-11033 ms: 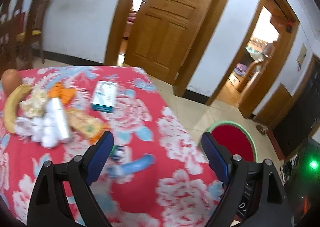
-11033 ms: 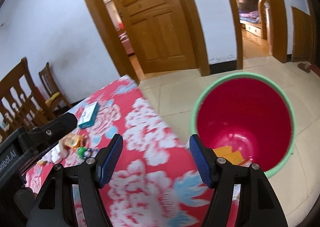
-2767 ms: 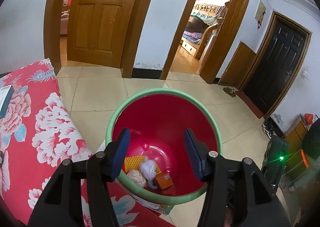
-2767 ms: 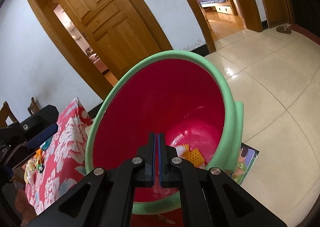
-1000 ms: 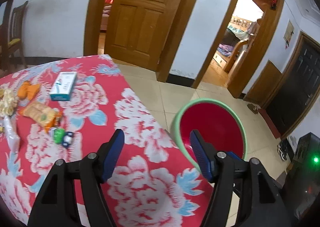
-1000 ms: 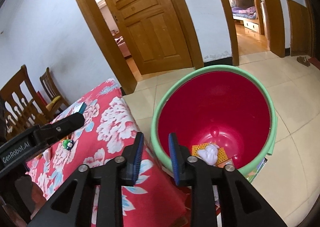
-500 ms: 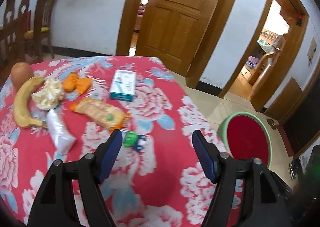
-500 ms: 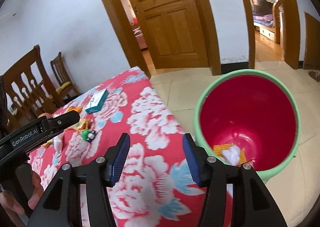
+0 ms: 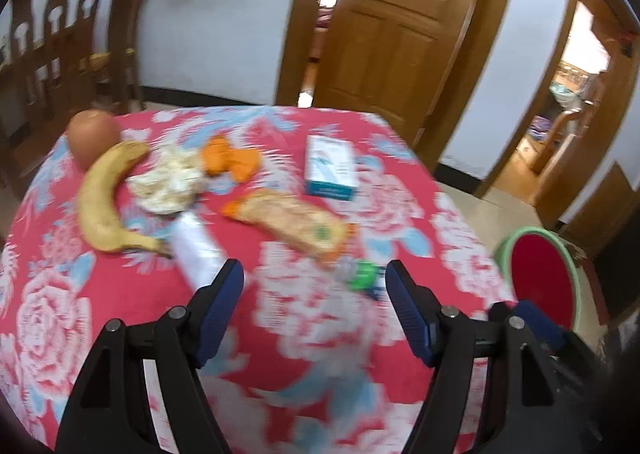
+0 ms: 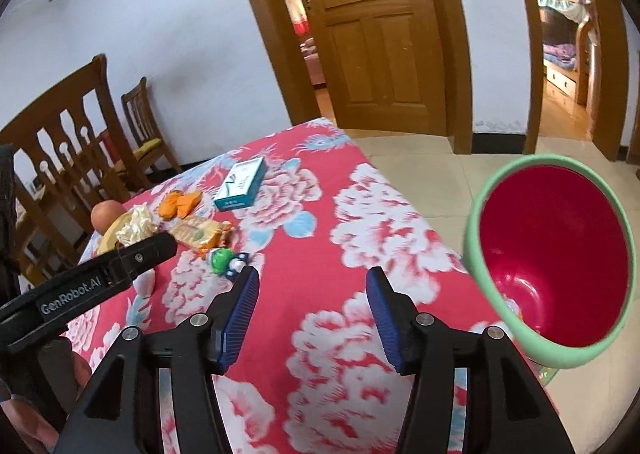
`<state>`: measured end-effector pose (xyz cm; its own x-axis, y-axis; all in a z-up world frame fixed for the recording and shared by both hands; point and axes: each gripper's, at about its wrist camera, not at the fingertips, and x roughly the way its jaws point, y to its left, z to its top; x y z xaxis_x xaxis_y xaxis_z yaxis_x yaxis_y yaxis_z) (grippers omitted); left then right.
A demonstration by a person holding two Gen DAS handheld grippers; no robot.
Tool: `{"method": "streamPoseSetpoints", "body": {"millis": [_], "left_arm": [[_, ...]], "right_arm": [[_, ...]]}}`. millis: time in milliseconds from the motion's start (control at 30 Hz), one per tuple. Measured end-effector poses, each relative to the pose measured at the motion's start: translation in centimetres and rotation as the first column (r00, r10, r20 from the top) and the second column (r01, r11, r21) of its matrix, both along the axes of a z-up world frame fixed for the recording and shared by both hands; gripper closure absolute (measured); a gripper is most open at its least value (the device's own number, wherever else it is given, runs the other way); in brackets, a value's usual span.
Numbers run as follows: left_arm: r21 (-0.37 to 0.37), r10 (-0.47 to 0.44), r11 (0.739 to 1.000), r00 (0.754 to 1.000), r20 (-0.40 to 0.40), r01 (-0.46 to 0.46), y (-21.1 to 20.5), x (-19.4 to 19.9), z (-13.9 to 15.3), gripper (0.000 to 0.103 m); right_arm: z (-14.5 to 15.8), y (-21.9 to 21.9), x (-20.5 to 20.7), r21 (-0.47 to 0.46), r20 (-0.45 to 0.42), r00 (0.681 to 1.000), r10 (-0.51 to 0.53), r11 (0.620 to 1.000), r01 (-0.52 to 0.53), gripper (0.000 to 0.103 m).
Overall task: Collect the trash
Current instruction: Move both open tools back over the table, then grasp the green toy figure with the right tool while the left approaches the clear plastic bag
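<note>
The left gripper tilts down over the table, its jaws spread wide with nothing between them. Just past its left finger lies a white tube, and just inside its right finger sits a small green toy. Beyond those lies an orange wrapper. Farther off are a banana, a crumpled wad, orange peel, a white-and-teal box and, farthest left, a round fruit. The bin stands on the floor off to the right, beside the table's edge.

The right gripper also points downward over the cloth, jaws apart and empty; they have just been opening, though hardly in the last instant. The toy lies just ahead of its left finger, the wrapper and box beyond. To its left the other gripper's black body reaches in, a hand holding it low at the edge. To its right the bin gapes, red inside with a green rim.
</note>
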<state>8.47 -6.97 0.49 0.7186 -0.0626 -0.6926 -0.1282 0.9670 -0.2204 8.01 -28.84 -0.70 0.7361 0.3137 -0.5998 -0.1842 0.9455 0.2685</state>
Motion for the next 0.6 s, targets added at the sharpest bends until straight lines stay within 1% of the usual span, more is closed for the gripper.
{"method": "streamPoseSetpoints", "body": {"millis": [133,200,367,500,567,600], "left_arm": [[-0.008,0.050,0.999,0.998,-0.047,-0.051,2.6,0.5,-1.5,0.030],[-0.010,0.065,0.998,0.996,-0.066,-0.066,3.3,0.6,-2.3,0.030],[0.021,0.102,0.995,0.991,-0.084,-0.100,3.9,0.7,-3.3,0.030],[0.015,0.112,0.994,0.990,-0.088,-0.111,4.6,0.5,-3.8,0.031],[-0.001,0.115,0.993,0.989,-0.094,-0.115,5.1,0.5,-4.2,0.033],[-0.019,0.113,0.993,0.989,-0.096,-0.116,5.4,0.5,-4.3,0.041]], "right_arm": [[0.1,2.1,1.0,-0.019,0.006,1.000,0.028,0.999,-0.027,0.044],[0.1,3.2,1.4,-0.026,0.008,0.999,0.043,0.999,-0.043,0.044],[-0.1,6.6,2.7,-0.064,0.001,0.995,0.098,0.993,-0.098,0.044],[-0.5,8.8,3.4,-0.116,0.002,0.991,0.131,0.985,-0.130,0.044],[-1.0,9.4,3.7,-0.132,-0.008,0.990,0.140,0.981,-0.140,0.044],[-1.3,9.6,3.9,-0.140,-0.014,0.989,0.147,0.979,-0.148,0.044]]}}
